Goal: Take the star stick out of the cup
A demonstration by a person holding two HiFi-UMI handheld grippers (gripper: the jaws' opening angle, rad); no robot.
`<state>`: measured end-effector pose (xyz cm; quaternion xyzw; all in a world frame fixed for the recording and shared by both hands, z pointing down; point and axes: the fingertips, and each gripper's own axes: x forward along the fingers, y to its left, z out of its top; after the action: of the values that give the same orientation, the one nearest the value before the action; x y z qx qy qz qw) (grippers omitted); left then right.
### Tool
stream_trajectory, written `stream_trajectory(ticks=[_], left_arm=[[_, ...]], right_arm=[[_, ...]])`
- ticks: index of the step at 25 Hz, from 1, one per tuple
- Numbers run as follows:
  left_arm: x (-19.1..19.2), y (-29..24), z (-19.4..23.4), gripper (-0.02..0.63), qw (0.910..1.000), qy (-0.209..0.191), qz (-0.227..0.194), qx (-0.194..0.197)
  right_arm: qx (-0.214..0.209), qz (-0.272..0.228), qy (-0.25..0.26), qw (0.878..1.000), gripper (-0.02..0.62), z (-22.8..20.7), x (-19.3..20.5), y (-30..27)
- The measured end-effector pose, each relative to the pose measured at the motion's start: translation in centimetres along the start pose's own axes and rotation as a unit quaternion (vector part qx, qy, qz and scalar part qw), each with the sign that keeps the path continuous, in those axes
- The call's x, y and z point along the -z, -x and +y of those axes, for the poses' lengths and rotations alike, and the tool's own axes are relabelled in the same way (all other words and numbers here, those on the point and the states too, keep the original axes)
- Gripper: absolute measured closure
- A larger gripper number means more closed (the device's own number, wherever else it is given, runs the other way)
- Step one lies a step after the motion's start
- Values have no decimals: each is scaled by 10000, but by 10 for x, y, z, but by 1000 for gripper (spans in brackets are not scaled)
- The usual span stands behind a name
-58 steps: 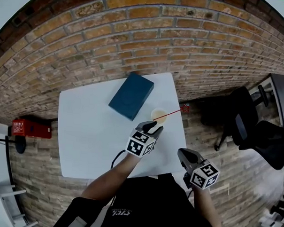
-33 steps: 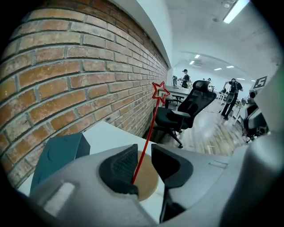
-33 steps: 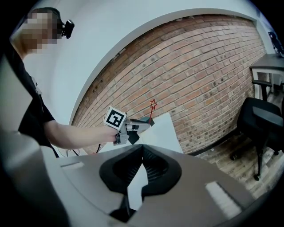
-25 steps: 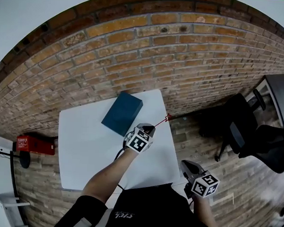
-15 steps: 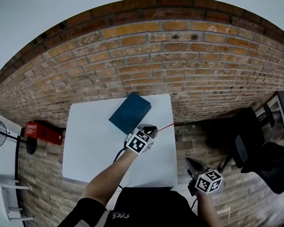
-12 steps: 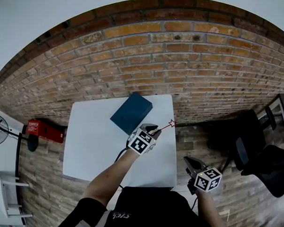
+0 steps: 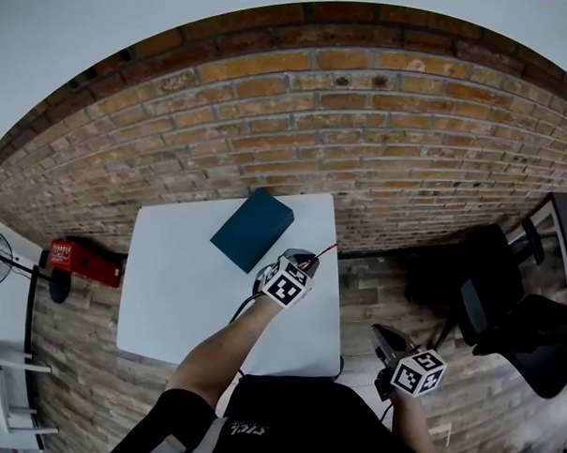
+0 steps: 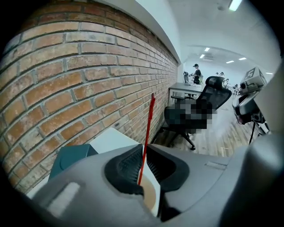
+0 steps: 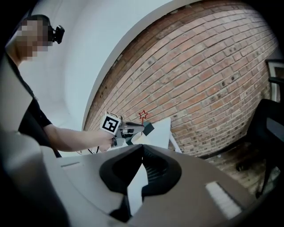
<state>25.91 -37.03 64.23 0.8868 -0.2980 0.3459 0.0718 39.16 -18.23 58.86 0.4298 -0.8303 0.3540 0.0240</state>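
My left gripper [image 7: 301,261] hovers over the cup at the table's right side, which it hides in the head view. In the left gripper view the cup [image 8: 151,195], white-rimmed and tan inside, sits just below the jaws. The thin red star stick [image 8: 146,133] rises between the pads; the jaws are closing, with a sliver of gap still beside the stick. Its star tip [image 9: 143,115] shows above the left gripper [image 9: 133,127] in the right gripper view. My right gripper [image 7: 384,333] hangs off the table's near right corner, shut on nothing.
A dark teal box [image 7: 252,229] lies on the white table [image 7: 178,282] by the brick wall [image 7: 298,109], just left of the cup. A red case [image 7: 85,262] stands on the floor at left, black office chairs [image 7: 505,315] at right.
The left gripper has stayed over the cup while the stick shifted from leaning far right to standing steeper. The right gripper has dropped slightly lower and to the right.
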Motion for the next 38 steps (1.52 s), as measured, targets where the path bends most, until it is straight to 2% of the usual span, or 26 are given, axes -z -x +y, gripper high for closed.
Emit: stream_trajectory(ticks=[7,11,15,19,24,28,32,38], left_arm=[[-2,13,10,592,9997,100,-42,-237],[-17,34,21,594,9982,320,-312,-393],[-49,76,33,594,9943,545,-747,-531],[-85,127,51,594,9857,645,-1361,-753],[-101,190,73,594,9734,828,-1926,-923],[-98,239,94,594,9642,942,-2241,-1061],[-90,281,109,594,9559,888,-2500,-1257],[-66,320,124,595,9442,1070,-2739,-1486]], right_arm=[[-48,-76,-103,9999,594,-5,0,1],[-241,-38,-26,9997,594,5,-8,-10],[-437,78,88,9990,594,16,-9,-24],[-631,185,249,9975,594,30,-13,-44],[-866,174,626,9941,594,62,-31,-73],[-939,39,830,9921,594,90,-50,-92],[-953,-82,1004,9903,594,113,-66,-106],[-862,-238,1149,9893,594,135,-77,-115]])
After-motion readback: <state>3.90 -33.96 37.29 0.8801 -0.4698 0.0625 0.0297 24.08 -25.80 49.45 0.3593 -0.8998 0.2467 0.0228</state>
